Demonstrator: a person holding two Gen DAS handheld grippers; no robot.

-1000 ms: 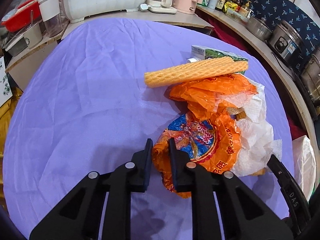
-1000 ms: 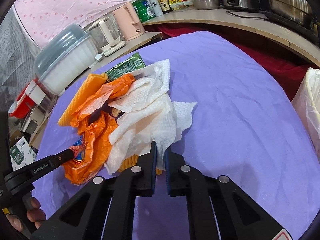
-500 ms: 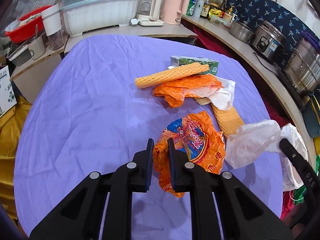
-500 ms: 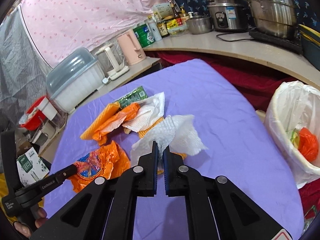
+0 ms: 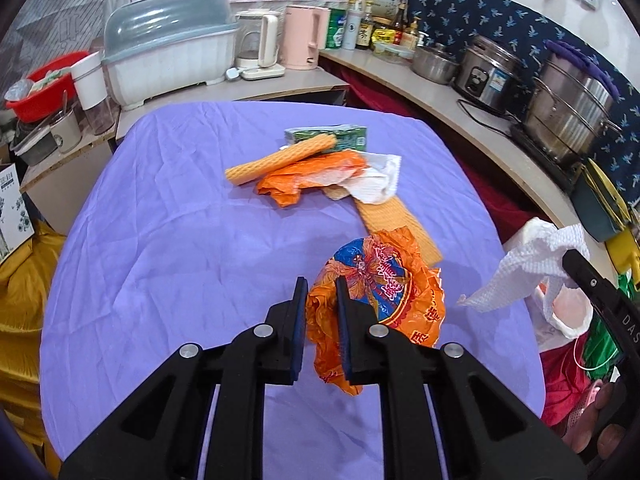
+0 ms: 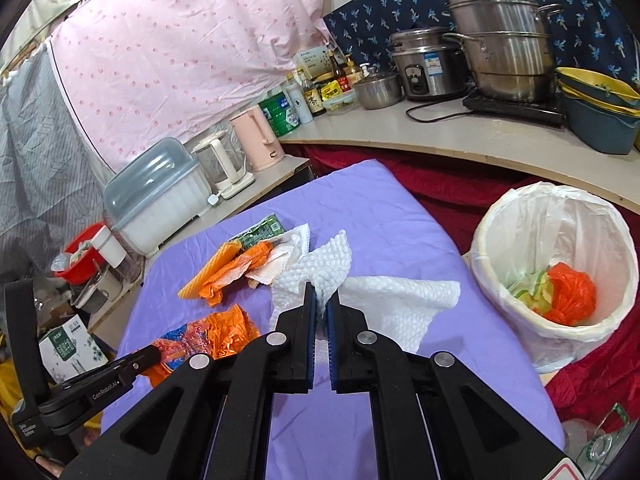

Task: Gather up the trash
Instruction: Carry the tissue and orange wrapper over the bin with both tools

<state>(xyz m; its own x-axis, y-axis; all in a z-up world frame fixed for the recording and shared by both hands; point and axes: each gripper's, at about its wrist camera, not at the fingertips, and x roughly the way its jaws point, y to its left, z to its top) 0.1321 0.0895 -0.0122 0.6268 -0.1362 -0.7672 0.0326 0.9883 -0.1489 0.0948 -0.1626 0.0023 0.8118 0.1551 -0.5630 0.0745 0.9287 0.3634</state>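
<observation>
My left gripper [image 5: 321, 292] is shut on an orange printed snack wrapper [image 5: 384, 284] and holds it above the purple table [image 5: 160, 240]. My right gripper [image 6: 322, 294] is shut on a white paper towel [image 6: 384, 304], lifted over the table's right side; the towel also shows in the left wrist view [image 5: 528, 264]. A white-lined trash bin [image 6: 556, 264] with orange and green waste stands right of the table. On the table lie an orange foam net [image 5: 280, 158], an orange plastic bag [image 5: 312, 176], another paper towel [image 5: 376, 184], a green carton [image 5: 328, 136] and a flat foam sheet [image 5: 396, 220].
A counter [image 6: 440, 136] with steel pots, a rice cooker and bottles curves behind the bin. A dish rack [image 5: 168, 60], kettles and a red basin stand on a side table beyond the far edge. A cardboard box [image 6: 72, 344] sits at left.
Both grippers lifted and pulled back from the pile. The wrapper came away with the left, the paper towel with the right, which swung right so the bin is in view.
</observation>
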